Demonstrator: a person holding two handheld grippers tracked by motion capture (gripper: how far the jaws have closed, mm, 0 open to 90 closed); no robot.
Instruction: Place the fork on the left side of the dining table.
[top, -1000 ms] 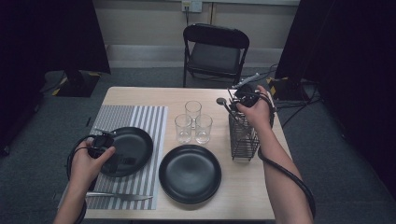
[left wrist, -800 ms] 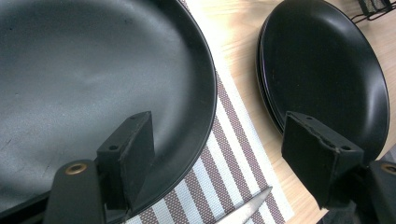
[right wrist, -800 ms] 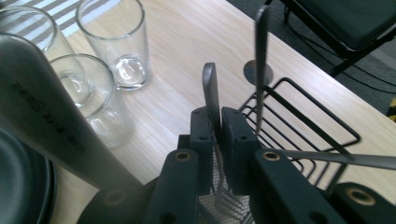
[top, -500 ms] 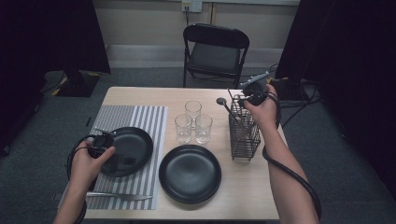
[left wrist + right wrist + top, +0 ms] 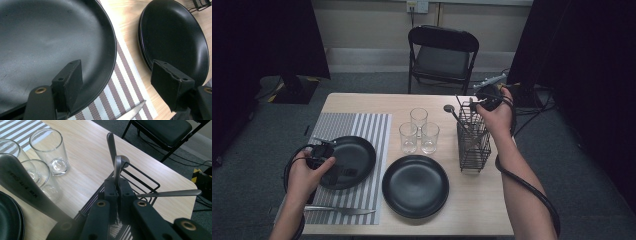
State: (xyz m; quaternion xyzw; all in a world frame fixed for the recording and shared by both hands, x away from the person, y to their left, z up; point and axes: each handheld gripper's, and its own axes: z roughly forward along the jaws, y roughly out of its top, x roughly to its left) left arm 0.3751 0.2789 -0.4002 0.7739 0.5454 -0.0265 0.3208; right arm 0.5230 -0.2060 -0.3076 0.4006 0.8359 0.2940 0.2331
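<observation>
Above the wire cutlery basket [image 5: 473, 141] at the table's far right, a metal utensil handle [image 5: 117, 168] is pinched between the just-closed jaws of the right gripper [image 5: 117, 185]. The left gripper [image 5: 117, 82] is held wide open and empty over the black plate [image 5: 50, 45] on the striped placemat [image 5: 120, 82].

Both forearms are bare, each hand carries a black claw [image 5: 319, 152] [image 5: 488, 95] with brass-ringed screw holes, square black pads, a looping black cable, the right one topped by a grey plate.
</observation>
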